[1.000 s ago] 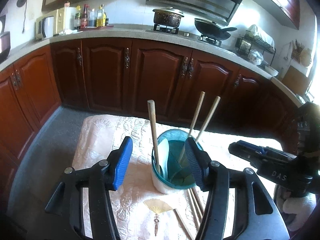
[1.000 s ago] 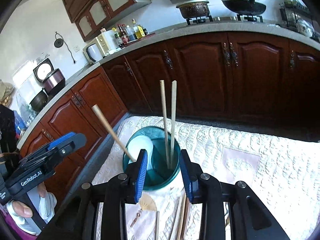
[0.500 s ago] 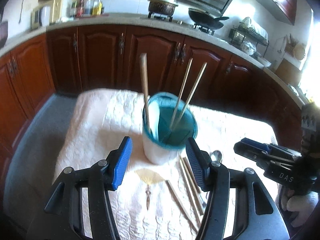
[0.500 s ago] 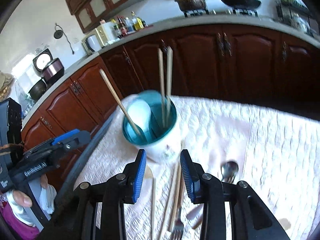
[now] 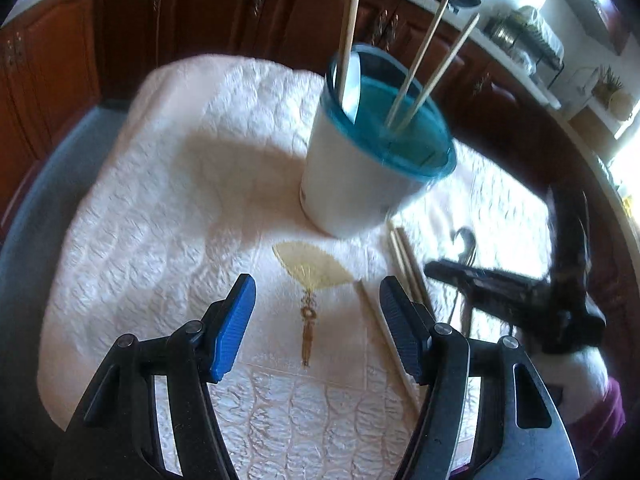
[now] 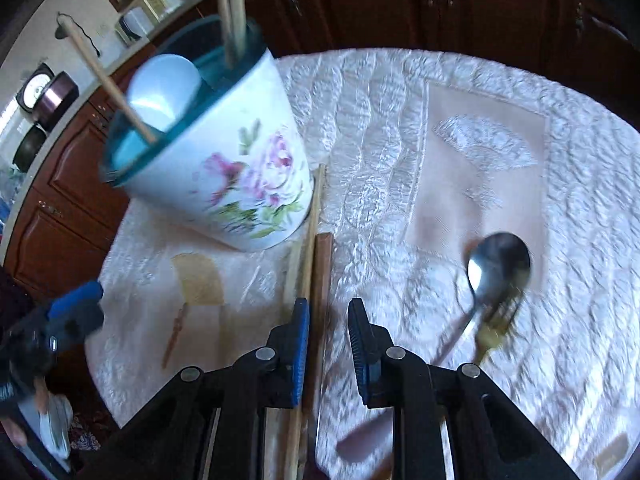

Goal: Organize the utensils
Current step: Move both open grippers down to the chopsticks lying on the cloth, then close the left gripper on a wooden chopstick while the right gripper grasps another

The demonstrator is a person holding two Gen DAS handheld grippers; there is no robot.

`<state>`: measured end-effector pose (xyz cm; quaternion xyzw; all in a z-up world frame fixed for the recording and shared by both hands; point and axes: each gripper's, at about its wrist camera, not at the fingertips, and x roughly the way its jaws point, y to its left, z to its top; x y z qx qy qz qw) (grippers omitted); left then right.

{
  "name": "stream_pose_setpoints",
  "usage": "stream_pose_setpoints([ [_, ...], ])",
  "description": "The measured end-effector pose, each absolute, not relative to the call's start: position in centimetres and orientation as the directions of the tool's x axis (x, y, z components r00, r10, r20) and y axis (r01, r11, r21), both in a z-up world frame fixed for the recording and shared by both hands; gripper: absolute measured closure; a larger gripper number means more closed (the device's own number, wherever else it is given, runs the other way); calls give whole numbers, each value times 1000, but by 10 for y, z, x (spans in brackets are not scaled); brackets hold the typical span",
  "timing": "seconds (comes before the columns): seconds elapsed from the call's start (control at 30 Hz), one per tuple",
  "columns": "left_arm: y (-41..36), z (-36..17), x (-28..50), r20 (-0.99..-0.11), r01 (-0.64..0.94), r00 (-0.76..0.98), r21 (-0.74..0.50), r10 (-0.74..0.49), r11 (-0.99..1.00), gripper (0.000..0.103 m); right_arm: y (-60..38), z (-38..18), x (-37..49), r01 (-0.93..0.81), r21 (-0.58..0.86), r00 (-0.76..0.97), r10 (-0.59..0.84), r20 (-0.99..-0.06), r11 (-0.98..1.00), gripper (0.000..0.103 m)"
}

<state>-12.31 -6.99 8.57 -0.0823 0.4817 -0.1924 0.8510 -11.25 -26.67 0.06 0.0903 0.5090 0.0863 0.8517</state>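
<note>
A white flowered cup (image 6: 224, 168) with a teal rim (image 5: 384, 148) stands on the quilted cloth. It holds two pale chopsticks (image 5: 424, 56) and a white spoon (image 6: 164, 88) with a wooden handle (image 5: 348, 20). In front of the cup lie more chopsticks (image 6: 306, 240) and a brown stick (image 6: 323, 272). My right gripper (image 6: 328, 320) hangs low over them. Its jaws are closing with the brown stick between them, against the left pad only. My left gripper (image 5: 318, 320) is open and widening above a fan pattern, with nothing between its fingers. A lone chopstick (image 5: 376, 320) lies beside its right finger.
A metal spoon (image 6: 498, 264) and a gold fork (image 6: 496, 328) lie to the right on the cloth (image 6: 440, 120). Dark wood cabinets (image 5: 224, 12) ring the table. A counter with pots and jars runs behind them. Each gripper shows in the other's view, right (image 5: 500, 292) and left (image 6: 72, 316).
Both grippers have dropped toward the table and tilted downward, so the cup now sits higher in view. The right jaws narrowed around the brown stick. The left jaws widened.
</note>
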Motion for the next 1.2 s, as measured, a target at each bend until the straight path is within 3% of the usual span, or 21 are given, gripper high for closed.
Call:
stream_pose_setpoints([
  [0.3,-91,65,-115,-822,269,397,-322,-409,908,38,-254,-11,-93,-79,219,450,231,-863,972,93],
  [0.77,-136,46,-103,-851,348,307,-316,-426,882,42,-294,-19,-115,-10,276,448,251,-858,961,93],
  [0.87,-148,43,-102,-863,367,314,-273,-395,889,48,-295,-20,-107,-9,283,440,258,-860,959,93],
  [1.1,-160,29,-96,-875,381,326,-225,-357,897,87,-299,-26,-83,2,326,443,292,-848,945,93],
  [1.2,-157,28,-94,-868,379,325,-243,-375,893,90,-300,-25,-66,4,332,431,298,-852,943,93],
])
